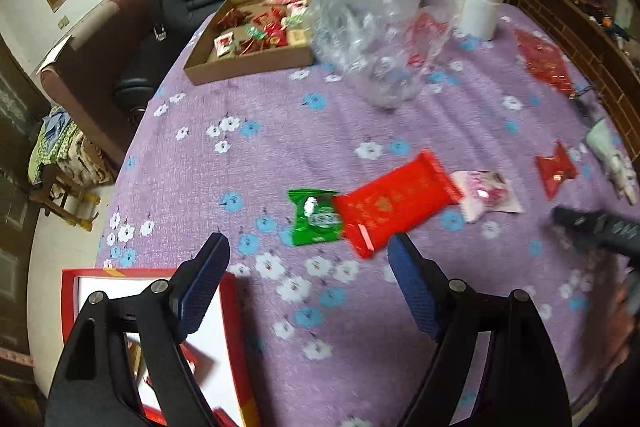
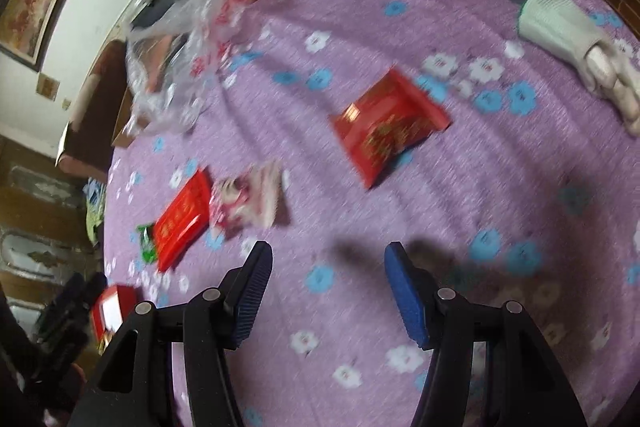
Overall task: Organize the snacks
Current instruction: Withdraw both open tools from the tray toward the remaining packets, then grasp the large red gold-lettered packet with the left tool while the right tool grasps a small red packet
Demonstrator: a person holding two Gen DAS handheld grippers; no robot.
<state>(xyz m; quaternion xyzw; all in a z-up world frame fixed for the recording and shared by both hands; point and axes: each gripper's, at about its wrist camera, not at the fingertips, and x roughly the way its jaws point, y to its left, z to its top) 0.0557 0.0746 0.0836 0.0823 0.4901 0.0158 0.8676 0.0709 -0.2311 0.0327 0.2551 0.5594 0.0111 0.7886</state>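
Note:
My left gripper [image 1: 308,247] is open and empty above the purple floral cloth [image 1: 240,187], just short of a green snack packet [image 1: 316,217] and a long red packet [image 1: 396,203] that overlaps it. A pink packet [image 1: 486,193] lies right of them and a small red packet [image 1: 556,169] further right. My right gripper [image 2: 326,255] is open and empty over the cloth. In its view a red packet [image 2: 388,119] lies ahead, with the pink packet [image 2: 250,201], the long red packet [image 2: 182,221] and the green packet [image 2: 147,241] to the left.
A cardboard tray [image 1: 248,67] holding several snacks stands at the back left. A crumpled clear plastic bag [image 1: 380,27], a white tub [image 1: 478,7] and a large red bag [image 1: 544,61] lie behind. A red-rimmed white box [image 1: 72,291] sits at the near left. A white glove [image 2: 560,27] lies right.

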